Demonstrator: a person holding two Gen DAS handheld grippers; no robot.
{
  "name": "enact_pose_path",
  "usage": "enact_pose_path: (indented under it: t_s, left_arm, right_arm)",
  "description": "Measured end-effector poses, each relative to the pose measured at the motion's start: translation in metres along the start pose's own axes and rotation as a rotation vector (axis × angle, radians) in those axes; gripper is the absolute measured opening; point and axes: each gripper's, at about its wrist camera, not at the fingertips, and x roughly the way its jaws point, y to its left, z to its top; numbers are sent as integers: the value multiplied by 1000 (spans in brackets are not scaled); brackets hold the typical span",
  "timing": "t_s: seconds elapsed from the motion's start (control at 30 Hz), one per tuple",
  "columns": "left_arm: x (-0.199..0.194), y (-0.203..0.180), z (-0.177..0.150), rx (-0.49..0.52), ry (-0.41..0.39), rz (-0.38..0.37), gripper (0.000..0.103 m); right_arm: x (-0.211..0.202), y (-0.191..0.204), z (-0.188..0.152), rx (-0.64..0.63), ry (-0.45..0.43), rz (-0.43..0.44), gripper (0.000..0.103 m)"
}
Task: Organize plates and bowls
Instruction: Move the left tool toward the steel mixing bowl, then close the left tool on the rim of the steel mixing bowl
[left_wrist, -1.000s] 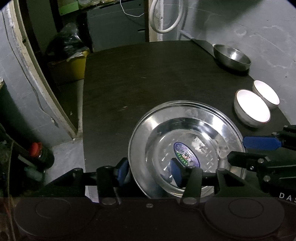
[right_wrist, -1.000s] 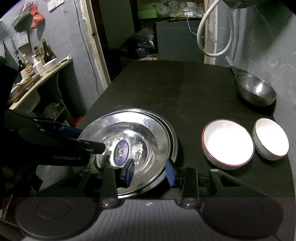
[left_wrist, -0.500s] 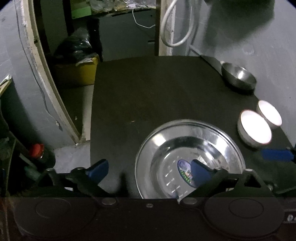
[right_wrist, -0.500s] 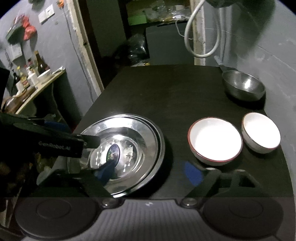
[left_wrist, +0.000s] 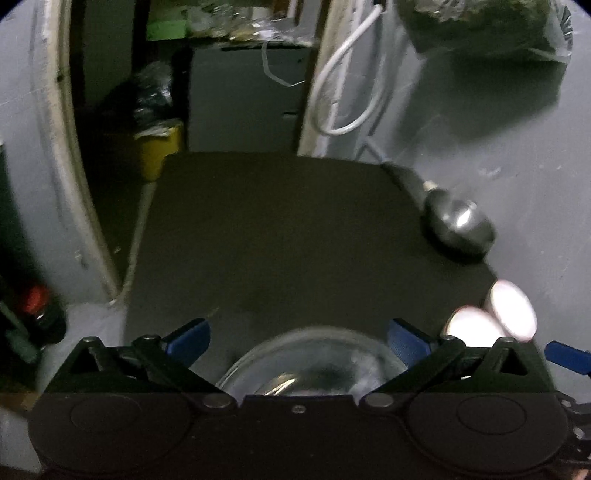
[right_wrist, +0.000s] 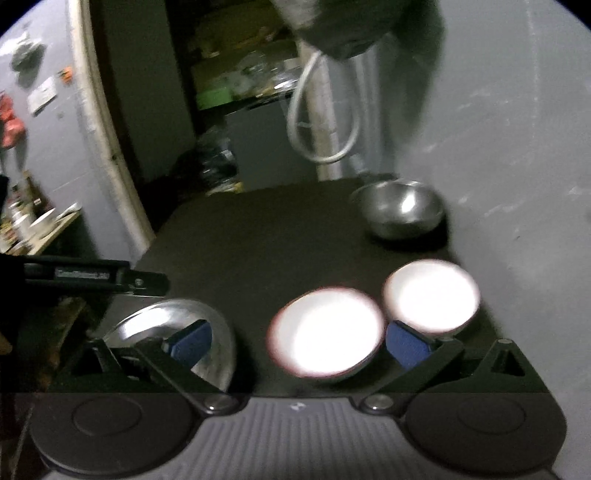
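A stack of steel plates (left_wrist: 314, 365) lies on the dark table (left_wrist: 280, 236) near its front edge, just ahead of my left gripper (left_wrist: 297, 338), which is wide open and empty. In the right wrist view the plates (right_wrist: 177, 325) sit at the lower left behind the left fingertip. My right gripper (right_wrist: 299, 341) is wide open and empty, with the larger red-rimmed white bowl (right_wrist: 325, 332) between its fingers. A smaller white bowl (right_wrist: 432, 295) sits right of it. A steel bowl (right_wrist: 402, 208) stands at the far right by the wall.
A grey wall (right_wrist: 517, 166) runs along the table's right side, with a white hose (right_wrist: 317, 122) hanging at the far corner. A yellow bin (left_wrist: 159, 151) and dark bags sit beyond the table's far left. The left gripper's body (right_wrist: 92, 277) shows at left.
Both grippers opened and let go of the steel plates, then pulled back and up. The right gripper swung right, toward the white bowls. Both views are motion-blurred now.
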Motion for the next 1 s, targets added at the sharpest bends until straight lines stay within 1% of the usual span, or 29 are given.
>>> enact_pose_path:
  t_s: [0.17,0.23,0.33,0.43,0.47,0.53,0.63,0.7,0.73,0.8,0.83,0.9,1.0]
  left_arm:
    - [34,-32,45,7,-53,-93,102]
    - [49,-48,64,28,-77,-117,102]
    - [83,-77,94,85,-86,-165,102]
    - [123,-99,117,119,-47,-189,102]
    - [139,-106,124,116,-26,-187,102]
    - [165,-112,134,95,32,-189,102]
    - [196,-120,141,40,113,-201,99]
    - [207,-123,139,17,142,-207,89]
    - [211,-123,138,10,157,-207,87]
    - [219,-126,135,5,184,-212,74]
    - [222,-127,134,8,196,-218,69]
    - [227,-128,132,12,216,-225,49]
    - [228,-126,128,-2,231,-240,39]
  right_arm:
    - [26,-25,31,35,-32,-123,103]
    - [38,-35,44,78,-56,-130,103]
    - [61,-45,59,131,-52,-176,103]
    - [84,-56,68,204,-37,-199,102]
    - [92,-60,71,216,-30,-207,99]
    - [103,-67,74,240,-24,-232,94]
    - [116,-78,77,303,-19,-230,87]
    - [124,-85,78,330,-18,-225,80]
    - [125,-86,78,338,-19,-225,79]
    - [130,-90,79,356,-15,-227,72]
    - [133,-92,79,363,-9,-227,70]
    - [139,-95,79,373,3,-227,67]
    - [144,-97,79,369,7,-220,66]
